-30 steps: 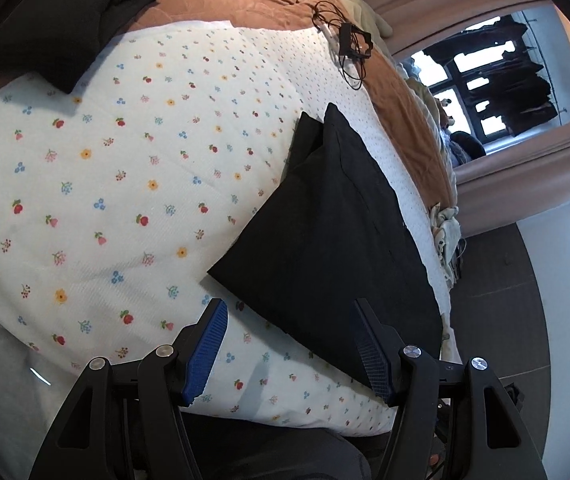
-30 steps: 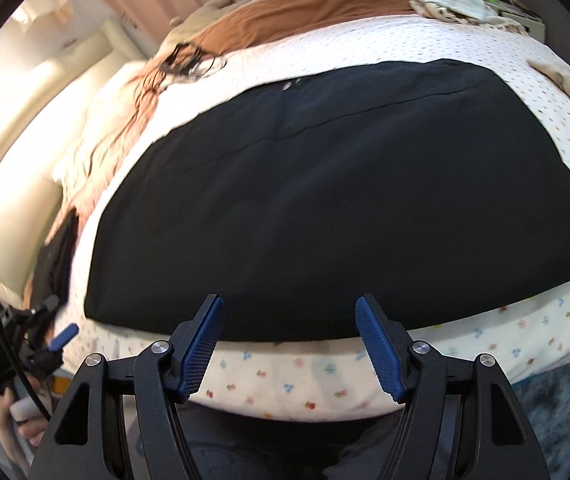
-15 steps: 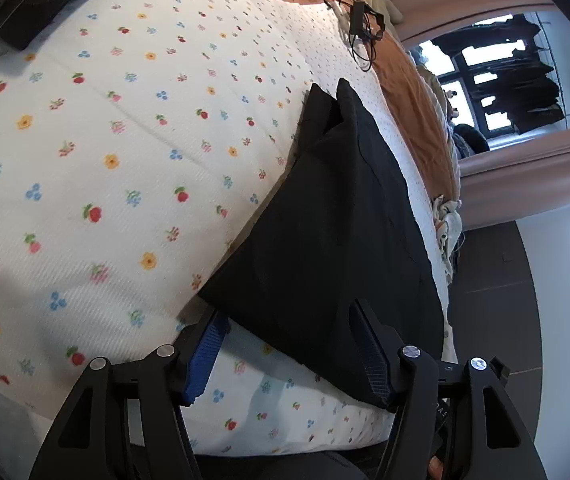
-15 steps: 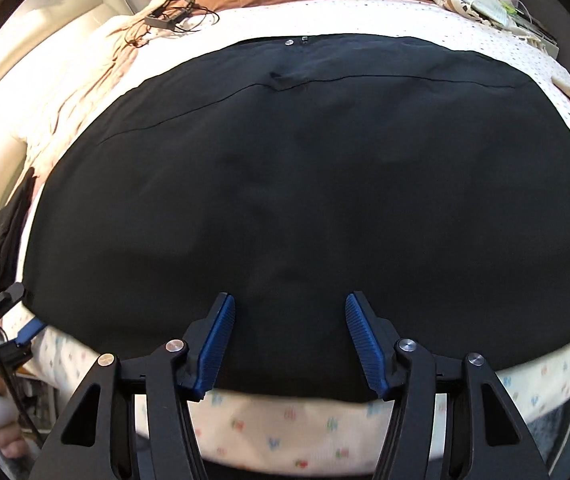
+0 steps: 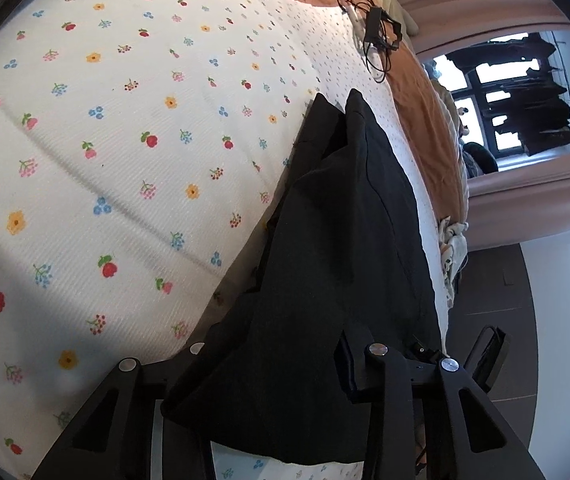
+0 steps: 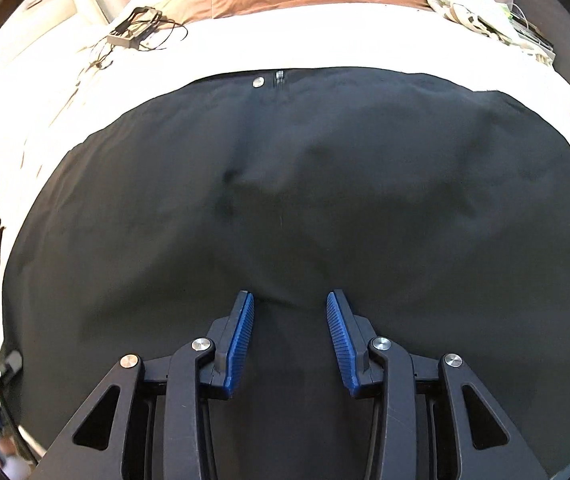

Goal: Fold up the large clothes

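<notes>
A black garment (image 6: 325, 184), trousers by the button and zip at its far hem, lies spread flat on the flowered bed (image 5: 125, 160), near the bed's front edge. The step in hand looks like the grasp before a fold. The right tool (image 6: 289, 334) stands on the cloth toward 6 o'clock in its view, jaws closing with a small ridge of fabric gathering between the blue pads (image 6: 241, 340), which do not yet press it. The left tool (image 5: 277, 364) is at the garment's near corner, jaws closing; cloth drapes over and between its fingers and hides the pads, so whether they pinch it I cannot tell. Next, both tools likely need a firm bite, then a lift and carry toward 12 o'clock. In the left view the sheet is bare from 9 to 11 o'clock, giving room; cables (image 5: 377, 40) lie at 1 o'clock and the bed's edge and floor at 3 o'clock.
</notes>
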### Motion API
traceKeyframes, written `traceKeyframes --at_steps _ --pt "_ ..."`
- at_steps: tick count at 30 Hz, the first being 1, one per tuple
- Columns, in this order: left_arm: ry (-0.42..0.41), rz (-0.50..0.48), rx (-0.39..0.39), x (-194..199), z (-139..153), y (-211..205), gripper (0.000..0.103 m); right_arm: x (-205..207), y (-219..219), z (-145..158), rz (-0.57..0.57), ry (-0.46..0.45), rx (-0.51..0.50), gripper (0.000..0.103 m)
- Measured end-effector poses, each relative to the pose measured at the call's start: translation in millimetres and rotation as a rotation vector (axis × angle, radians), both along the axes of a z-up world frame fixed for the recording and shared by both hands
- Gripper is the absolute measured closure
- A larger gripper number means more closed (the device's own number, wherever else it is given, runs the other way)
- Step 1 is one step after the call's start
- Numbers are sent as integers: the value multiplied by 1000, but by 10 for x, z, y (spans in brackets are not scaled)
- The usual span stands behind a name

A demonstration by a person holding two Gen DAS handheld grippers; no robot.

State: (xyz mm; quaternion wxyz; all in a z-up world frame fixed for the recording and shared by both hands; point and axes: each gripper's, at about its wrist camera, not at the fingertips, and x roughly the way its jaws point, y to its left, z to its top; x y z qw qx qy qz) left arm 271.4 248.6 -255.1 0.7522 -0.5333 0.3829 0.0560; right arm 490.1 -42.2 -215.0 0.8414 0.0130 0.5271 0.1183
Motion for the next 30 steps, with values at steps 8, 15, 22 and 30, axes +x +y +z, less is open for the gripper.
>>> traceKeyframes --at_steps 8,15,22,30 --pt "17 67 4 -24 -6 -40 69 602 93 -4 -16 1 12 63" --pt "51 107 -14 -21 1 -54 70 1047 159 -37 -12 -7 12 63" --pt "53 132 -31 0 -11 -69 82 1198 72 8 2 11 79 63" --pt "-11 134 -53 -31 304 -90 91 671 -363 253 5 21 237 42"
